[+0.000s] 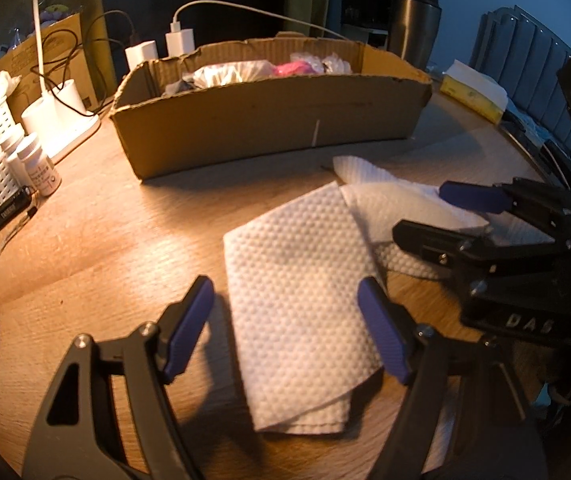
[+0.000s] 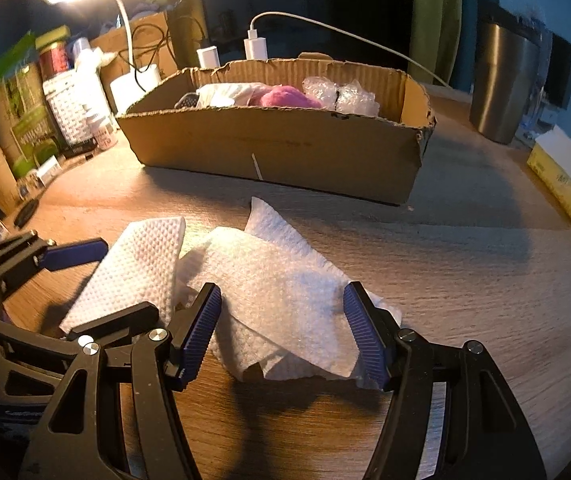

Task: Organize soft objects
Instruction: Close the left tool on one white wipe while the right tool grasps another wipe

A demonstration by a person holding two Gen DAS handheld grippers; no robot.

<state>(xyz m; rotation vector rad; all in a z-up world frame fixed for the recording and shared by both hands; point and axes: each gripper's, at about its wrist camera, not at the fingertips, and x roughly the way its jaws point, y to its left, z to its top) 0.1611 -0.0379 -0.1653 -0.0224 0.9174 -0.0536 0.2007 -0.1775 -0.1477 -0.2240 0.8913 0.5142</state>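
I've got both grippers low over the wooden table (image 2: 465, 264), and the paper towels are right under me: the left gripper (image 1: 285, 328) straddles the dimpled folded towel (image 1: 297, 292), its blue pads spread wide on either side and, as far as I can judge, not pinching anything. The right gripper (image 2: 281, 328) is spread the same way around the crumpled towel (image 2: 277, 280), jaws apart, pads flanking the loose folds without closing. The two sheets overlap at their inner edges (I can't tell whether they are separate pieces or one joined strip). Beyond them sits the cardboard box (image 2: 285, 152), already holding a pink fuzzy item (image 2: 285, 96), some bubble wrap (image 2: 341, 96) and a pale bundle, so I read this as the pickup step for the last soft things on the table. Next I need to close on a towel firmly enough to gather the thin paper, lift it clear of the box's front wall, and drop it in. The risk, as I see it, is dragging the neighbouring sheet along, so I'd take one at a time.
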